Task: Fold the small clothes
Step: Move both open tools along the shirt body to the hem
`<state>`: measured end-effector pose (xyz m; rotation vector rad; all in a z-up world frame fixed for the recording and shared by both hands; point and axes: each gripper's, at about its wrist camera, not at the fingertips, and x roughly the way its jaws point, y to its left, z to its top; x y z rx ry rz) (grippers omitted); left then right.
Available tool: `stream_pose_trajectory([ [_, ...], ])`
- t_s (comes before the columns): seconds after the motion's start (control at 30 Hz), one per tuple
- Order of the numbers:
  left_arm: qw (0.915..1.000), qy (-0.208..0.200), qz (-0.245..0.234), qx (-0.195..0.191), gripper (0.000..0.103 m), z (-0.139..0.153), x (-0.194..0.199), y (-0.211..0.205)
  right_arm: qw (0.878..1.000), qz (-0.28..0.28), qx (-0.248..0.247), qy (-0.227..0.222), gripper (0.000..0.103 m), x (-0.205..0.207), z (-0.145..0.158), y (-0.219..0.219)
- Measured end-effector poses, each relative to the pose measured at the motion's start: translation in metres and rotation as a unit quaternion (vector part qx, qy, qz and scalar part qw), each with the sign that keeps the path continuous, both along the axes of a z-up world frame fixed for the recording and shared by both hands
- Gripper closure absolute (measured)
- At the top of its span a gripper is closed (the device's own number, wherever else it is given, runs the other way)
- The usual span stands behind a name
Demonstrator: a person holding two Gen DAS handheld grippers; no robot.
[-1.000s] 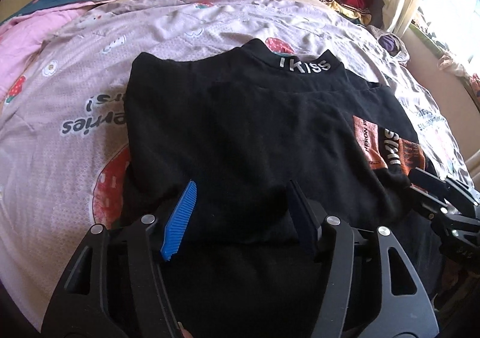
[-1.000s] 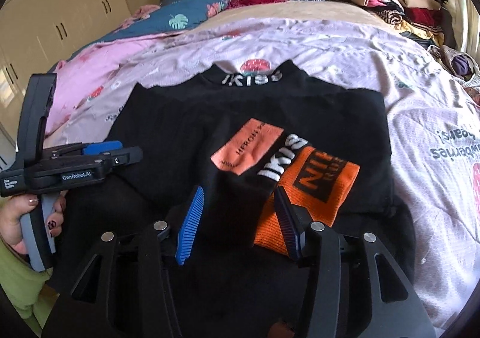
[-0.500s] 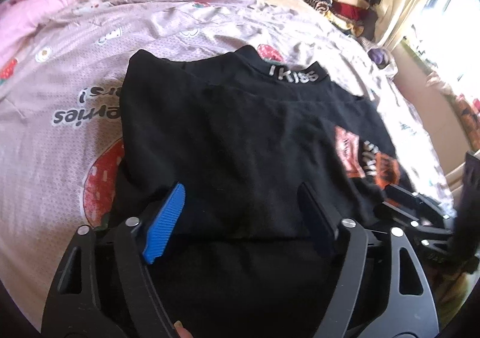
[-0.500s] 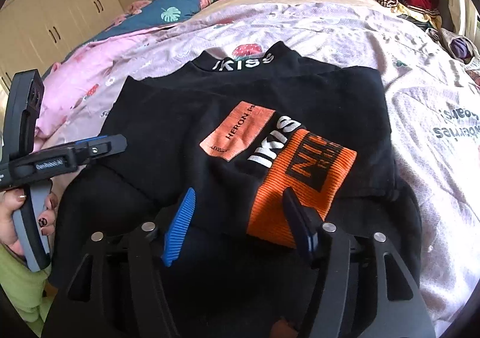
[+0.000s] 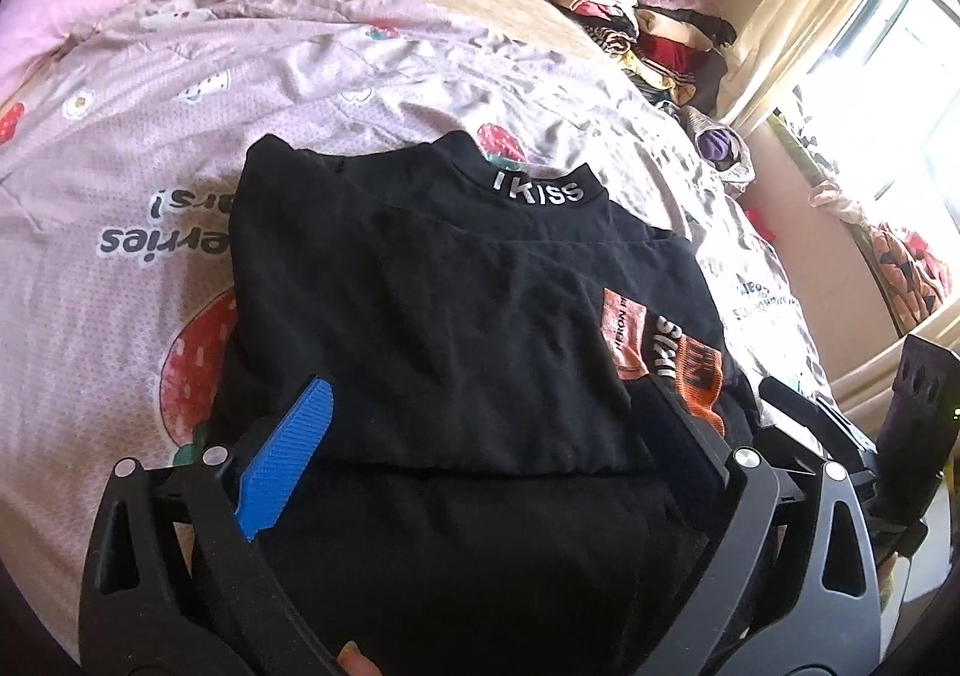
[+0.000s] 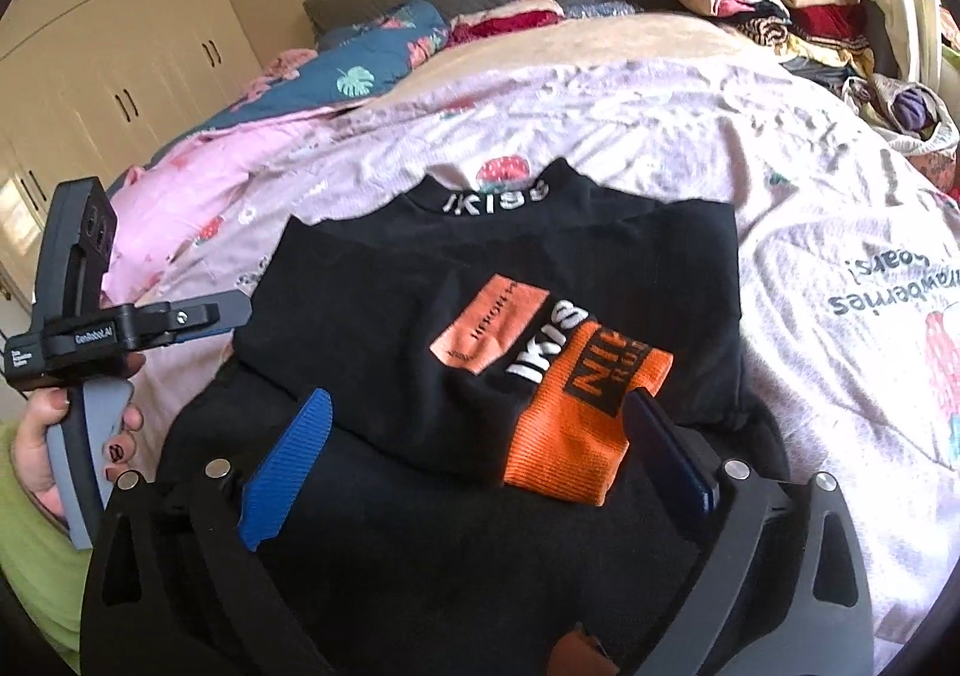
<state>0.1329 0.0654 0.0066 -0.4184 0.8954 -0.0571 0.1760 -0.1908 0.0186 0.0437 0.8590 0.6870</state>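
The black top (image 5: 456,316) lies partly folded on the pink strawberry bedspread (image 5: 150,178), its lettered collar (image 5: 537,191) pointing toward the pillows, and everything here is placed against it. At its near left edge the left gripper (image 5: 480,454) hangs just above the cloth, jaws opening and nothing pinched between the blue pad (image 5: 285,460) and its dark partner. At the near right edge the right gripper (image 6: 480,448) does the same: jaws opening, released, with the orange cuff (image 6: 576,424) of the folded-in sleeve lying beneath and between them, not grasped. This looks like the letting-go after a fold of the lower part up over the body; the bottom layer nearest the cameras is not yet tidied. The next move probably calls for pinching the near hem at both corners and carrying it toward the collar in one even lift, so the sleeve does not slide out. The hem itself is hidden beneath the gripper frames, black on black makes the layers hard to separate, and the far-right clothes stack (image 6: 774,10) is too jumbled to read.
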Motion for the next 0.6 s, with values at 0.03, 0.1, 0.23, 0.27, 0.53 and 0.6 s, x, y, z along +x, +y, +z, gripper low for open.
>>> stream_pose_trajectory([
  [0.03,1.0,0.0,0.0,0.002,0.01,0.001,-0.001,0.0,1.0,0.0,0.001,-0.002,0.005,-0.001,0.002,0.0],
  [0.1,1.0,-0.002,0.002,0.007,0.01,0.005,-0.003,0.0,1.0,-0.001,0.004,-0.005,0.005,-0.004,0.005,-0.002],
  [0.23,0.9999,-0.009,0.005,0.014,0.01,0.012,-0.009,0.001,1.0,-0.015,0.012,-0.012,0.005,-0.012,0.012,-0.008],
  [0.27,0.9998,-0.011,0.005,0.016,0.01,0.014,-0.011,0.001,1.0,-0.019,0.017,-0.01,0.005,-0.014,0.014,-0.009],
  [0.53,0.9994,-0.026,0.001,0.021,0.01,0.025,-0.023,-0.002,0.999,-0.04,0.029,-0.021,0.005,-0.029,0.026,-0.022],
  [0.6,0.9993,-0.031,-0.001,0.022,0.01,0.028,-0.027,-0.004,0.998,-0.044,0.031,-0.019,0.005,-0.033,0.028,-0.025],
])
